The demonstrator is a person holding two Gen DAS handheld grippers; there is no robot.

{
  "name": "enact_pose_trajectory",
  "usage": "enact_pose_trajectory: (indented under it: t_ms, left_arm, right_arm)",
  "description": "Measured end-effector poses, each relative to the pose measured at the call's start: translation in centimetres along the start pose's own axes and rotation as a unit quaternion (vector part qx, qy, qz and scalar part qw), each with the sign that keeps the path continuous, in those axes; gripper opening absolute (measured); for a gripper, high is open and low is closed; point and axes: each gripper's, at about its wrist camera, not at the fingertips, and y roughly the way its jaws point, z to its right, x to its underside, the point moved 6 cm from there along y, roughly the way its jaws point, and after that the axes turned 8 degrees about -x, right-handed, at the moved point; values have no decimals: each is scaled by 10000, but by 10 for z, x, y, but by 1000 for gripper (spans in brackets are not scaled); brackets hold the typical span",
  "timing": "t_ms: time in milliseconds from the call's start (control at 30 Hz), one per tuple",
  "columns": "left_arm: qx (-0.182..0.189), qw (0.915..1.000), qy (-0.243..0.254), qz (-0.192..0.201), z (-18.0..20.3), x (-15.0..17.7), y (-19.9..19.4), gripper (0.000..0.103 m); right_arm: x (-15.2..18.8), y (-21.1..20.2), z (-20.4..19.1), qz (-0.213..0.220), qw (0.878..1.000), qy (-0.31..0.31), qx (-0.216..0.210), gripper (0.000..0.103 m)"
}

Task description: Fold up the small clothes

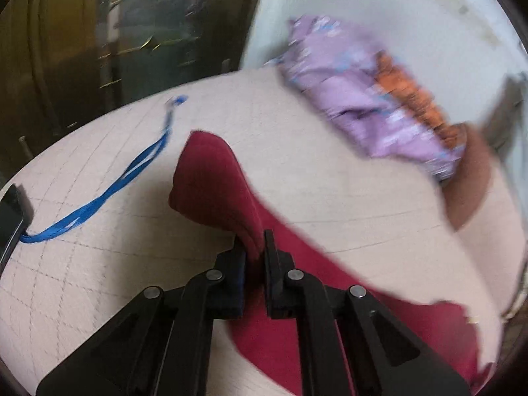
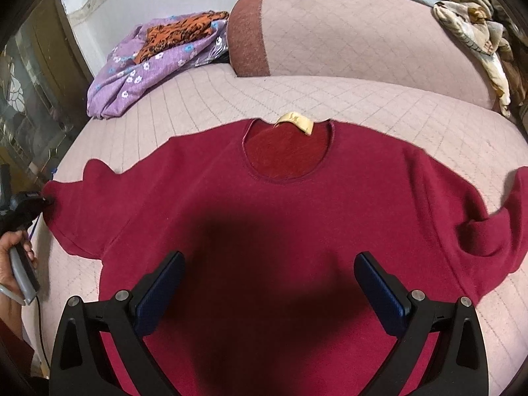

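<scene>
Pink quilted bedding [image 2: 330, 99] is covered by a red sweater [image 2: 264, 217], spread flat, neckline away. Its sleeve [image 1: 214, 181] is pinched and lifted by the left gripper [image 1: 254, 244]. The right gripper [image 2: 269, 264] is held spread above the sweater's body. Purple clothes [image 2: 132, 76] are heaped near the wall.

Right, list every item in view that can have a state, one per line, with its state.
Red sweater: spread flat, front up, not yet folded.
Left sleeve: lifted, pinched at the cuff.
Right sleeve: bunched, tip curled over.
Neck label: flipped outward over the collar.
Left gripper: shut on the sleeve.
Right gripper: open, above the sweater body.
Purple floral garment: crumpled, unfolded.
Orange tiger-print cloth: crumpled on the purple one.
</scene>
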Motion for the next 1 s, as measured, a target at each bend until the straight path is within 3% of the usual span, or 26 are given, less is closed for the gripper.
enact_pose_trajectory:
  t_ms: [133,200,333,500,600,733,800,867,900,933,967,1000]
  left_arm:
    - [785,9951,501,323,55,7,-59,6]
    - [1129,9885,895,464,87,21,-85,6]
    - [1814,9739,1359,115,144,62,-108,6]
    - [2182,9476,2327,-149,211,129,-119,6]
    - [2358,9307,2723,-641,237,175,-108,6]
    - [2252,9131,3183,-1192,249,219,-91,8]
    - [2269,9096,3262,-1213,248,218,-100,19]
    - [2395,9099,3198,-1113,241,205,-119,43]
    - [2427,9131,3120,-1001,234,196,-131,51]
    - [2398,9205,2980,-803,223,181,-145,72]
    - [2329,9263,2885,-665,216,170,-151,83]
    - [2193,9345,2762,-481,205,159,-158,83]
  right_arm:
    - [-4,-11,9,117,9999,109,27,103]
    - [-6,-17,17,173,9996,212,33,103]
    - [-8,-25,27,222,9991,356,20,103]
    - [-10,-36,39,311,9987,387,147,103]
    - [-9,-39,50,306,9981,485,205,103]
    - [-4,-37,66,220,9975,620,271,103]
    - [-3,-35,72,165,9972,680,265,103]
    - [0,-34,75,110,9968,772,147,103]
    - [0,-34,75,95,9966,812,71,103]
    - [-1,-34,76,80,9965,834,9,103]
    - [-1,-33,75,73,9965,836,-29,103]
    - [-2,-33,74,77,9965,828,-110,103]
